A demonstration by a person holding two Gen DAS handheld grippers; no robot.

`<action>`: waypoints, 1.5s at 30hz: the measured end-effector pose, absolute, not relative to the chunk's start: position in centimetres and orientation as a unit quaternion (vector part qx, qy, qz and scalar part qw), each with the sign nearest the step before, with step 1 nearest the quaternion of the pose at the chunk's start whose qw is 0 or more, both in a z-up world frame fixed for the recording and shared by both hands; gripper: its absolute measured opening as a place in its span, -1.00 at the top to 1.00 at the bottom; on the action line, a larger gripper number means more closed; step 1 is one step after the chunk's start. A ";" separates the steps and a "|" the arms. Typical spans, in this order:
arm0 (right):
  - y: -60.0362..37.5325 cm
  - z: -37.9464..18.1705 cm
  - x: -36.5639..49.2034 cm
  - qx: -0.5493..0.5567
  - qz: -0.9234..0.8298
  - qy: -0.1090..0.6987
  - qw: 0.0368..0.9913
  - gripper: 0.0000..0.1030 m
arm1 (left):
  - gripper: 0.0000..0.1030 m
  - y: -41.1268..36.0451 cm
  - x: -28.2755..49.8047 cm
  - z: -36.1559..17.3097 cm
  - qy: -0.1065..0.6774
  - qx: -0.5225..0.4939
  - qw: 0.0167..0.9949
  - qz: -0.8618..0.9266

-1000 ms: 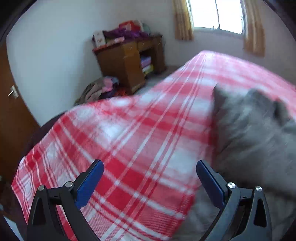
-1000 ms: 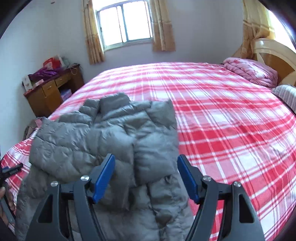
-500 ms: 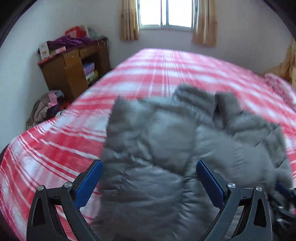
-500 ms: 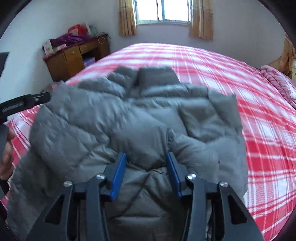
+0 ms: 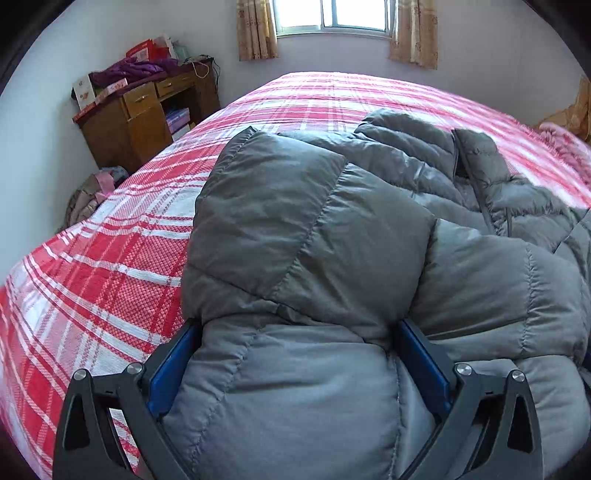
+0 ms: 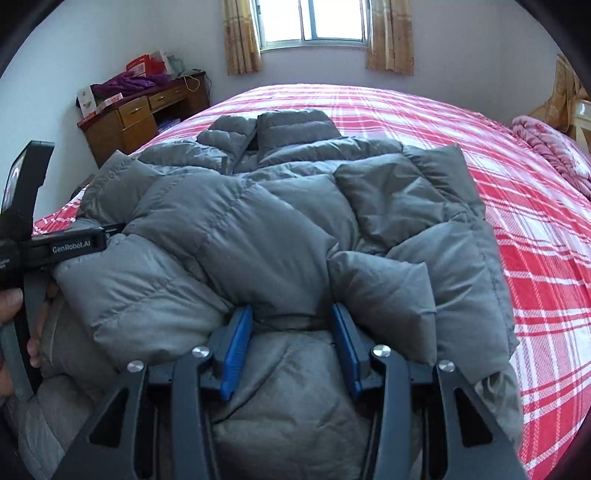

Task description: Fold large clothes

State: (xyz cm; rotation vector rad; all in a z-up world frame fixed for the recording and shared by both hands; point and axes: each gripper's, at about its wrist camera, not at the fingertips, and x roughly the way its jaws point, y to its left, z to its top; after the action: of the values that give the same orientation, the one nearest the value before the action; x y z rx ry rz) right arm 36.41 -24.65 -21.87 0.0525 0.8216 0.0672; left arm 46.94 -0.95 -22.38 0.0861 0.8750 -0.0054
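Observation:
A grey puffer jacket lies on the red plaid bed, front up, collar toward the window, both sleeves folded across the chest. My left gripper is wide open with the jacket's left part bulging between its blue pads. My right gripper is partly closed, its blue pads pressing a fold of the jacket near the lower middle. The left gripper's body shows at the left edge of the right wrist view.
A wooden desk with piled clothes stands against the left wall, with a heap of clothes on the floor beside it. A pink quilt lies at the bed's right. A curtained window is at the far wall.
My left gripper swung from the bare bedspread onto the jacket's left side. My right gripper moved in on the jacket and narrowed its jaws around a fold.

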 end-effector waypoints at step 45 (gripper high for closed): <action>-21.4 -22.1 44.0 0.014 0.033 0.412 0.911 0.06 | -0.99 -0.3 51.5 -23.2 0.451 0.026 0.892 -0.004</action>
State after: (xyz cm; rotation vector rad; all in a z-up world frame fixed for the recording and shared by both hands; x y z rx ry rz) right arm 43.96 -21.45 -22.10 0.0292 0.8494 0.0683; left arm 51.46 -0.26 -23.20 0.0536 0.9370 -0.0088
